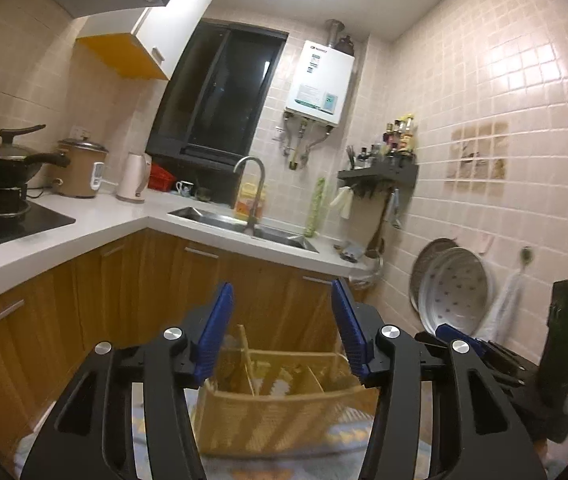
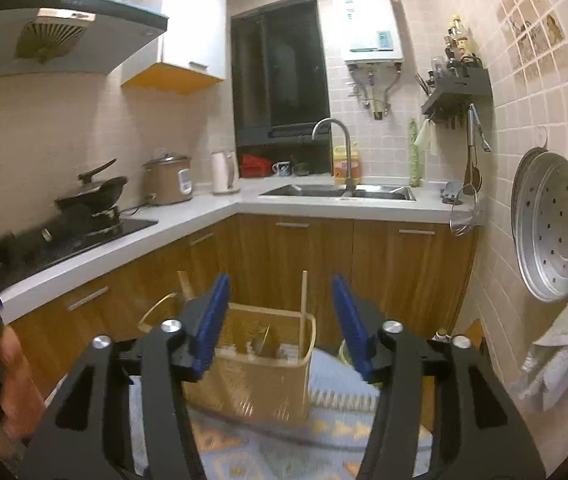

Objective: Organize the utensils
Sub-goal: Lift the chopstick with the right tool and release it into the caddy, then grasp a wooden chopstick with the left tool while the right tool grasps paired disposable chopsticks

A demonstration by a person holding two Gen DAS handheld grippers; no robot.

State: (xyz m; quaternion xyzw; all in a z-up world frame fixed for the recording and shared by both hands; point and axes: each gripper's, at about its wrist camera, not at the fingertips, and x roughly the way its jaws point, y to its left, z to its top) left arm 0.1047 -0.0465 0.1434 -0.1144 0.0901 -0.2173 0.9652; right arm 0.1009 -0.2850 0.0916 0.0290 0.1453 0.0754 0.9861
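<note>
A tan perforated utensil basket with inner dividers stands on a patterned cloth just below and ahead of my left gripper, which is open and empty. In the right wrist view the same basket holds an upright wooden chopstick and some blurred utensils. A wooden handle sticks up at its left. My right gripper is open and empty above the basket. The right gripper also shows at the right edge of the left wrist view.
Wooden cabinets under a white counter stand behind the basket. A sink with a faucet, a stove with a black pan, a rice cooker and a kettle are on the counter. Steamer trays hang on the right wall.
</note>
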